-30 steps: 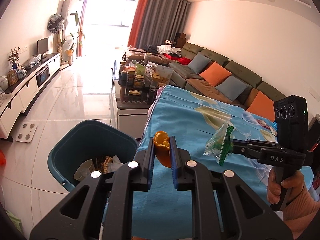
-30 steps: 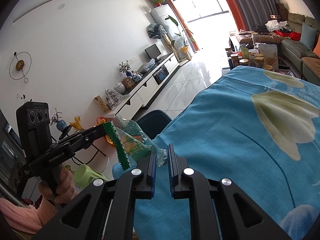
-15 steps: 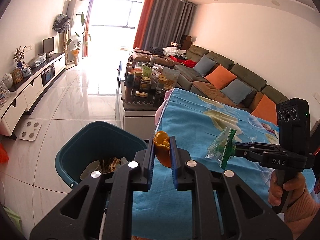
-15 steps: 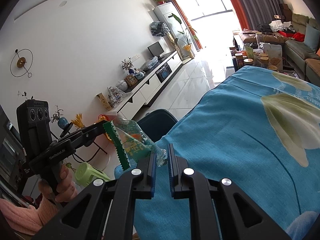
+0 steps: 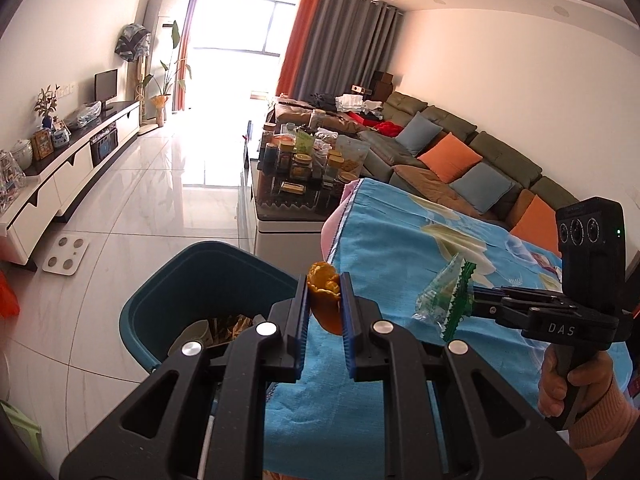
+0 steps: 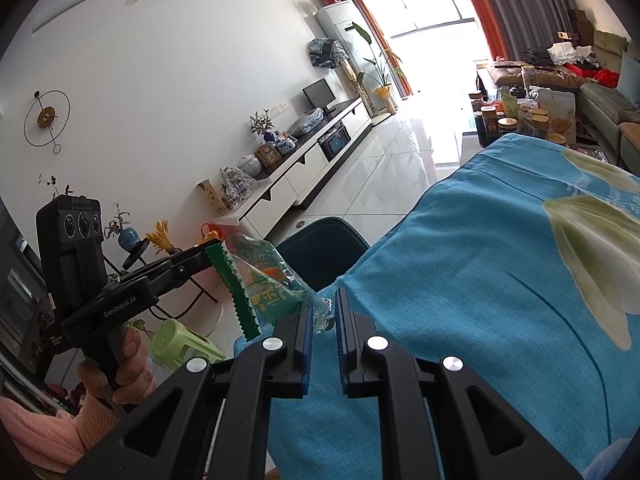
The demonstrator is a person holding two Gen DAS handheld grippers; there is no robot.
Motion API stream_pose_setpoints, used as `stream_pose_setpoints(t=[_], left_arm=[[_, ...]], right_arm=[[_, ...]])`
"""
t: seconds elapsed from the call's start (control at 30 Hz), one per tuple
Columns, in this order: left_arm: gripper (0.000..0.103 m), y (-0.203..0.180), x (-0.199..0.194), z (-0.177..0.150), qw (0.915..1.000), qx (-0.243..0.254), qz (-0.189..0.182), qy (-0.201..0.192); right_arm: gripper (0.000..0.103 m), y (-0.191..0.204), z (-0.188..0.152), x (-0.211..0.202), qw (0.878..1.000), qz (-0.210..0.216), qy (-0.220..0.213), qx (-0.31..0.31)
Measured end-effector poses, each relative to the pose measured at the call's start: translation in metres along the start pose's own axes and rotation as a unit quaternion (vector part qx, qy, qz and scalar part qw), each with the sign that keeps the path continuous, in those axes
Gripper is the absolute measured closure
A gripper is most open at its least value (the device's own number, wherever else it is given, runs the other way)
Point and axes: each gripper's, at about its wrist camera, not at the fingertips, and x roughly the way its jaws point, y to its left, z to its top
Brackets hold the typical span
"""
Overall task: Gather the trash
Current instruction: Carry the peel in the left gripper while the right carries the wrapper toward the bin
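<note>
Risk is a miss: the left gripper [image 5: 324,312] clenches the peel [image 5: 326,300] above the surface [image 5: 400,360] edge, beside the bin [image 5: 180,292] (not over it). The right gripper [image 6: 322,326] pinches the wrapper [image 6: 272,284], which could slip. A green stool [image 6: 180,340] stands near.

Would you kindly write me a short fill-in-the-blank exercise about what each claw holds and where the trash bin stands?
1. The left claw is shut on a piece of ____ peel.
2. The right claw grips a clear wrapper with a ____ zigzag edge.
3. The bin stands on the floor beside the ____ cloth.
4. The bin already holds some ____.

Missing words: orange; green; blue; trash
</note>
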Motion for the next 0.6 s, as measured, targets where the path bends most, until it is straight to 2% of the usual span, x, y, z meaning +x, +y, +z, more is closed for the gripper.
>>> stream_pose_setpoints(t=[0.6], left_arm=[[0.088,0.010,0.006,0.001,0.9998,-0.012,0.013,0.004]], right_arm=[[0.093,0.007,0.011,0.018,1.000,0.010,0.013,-0.008]])
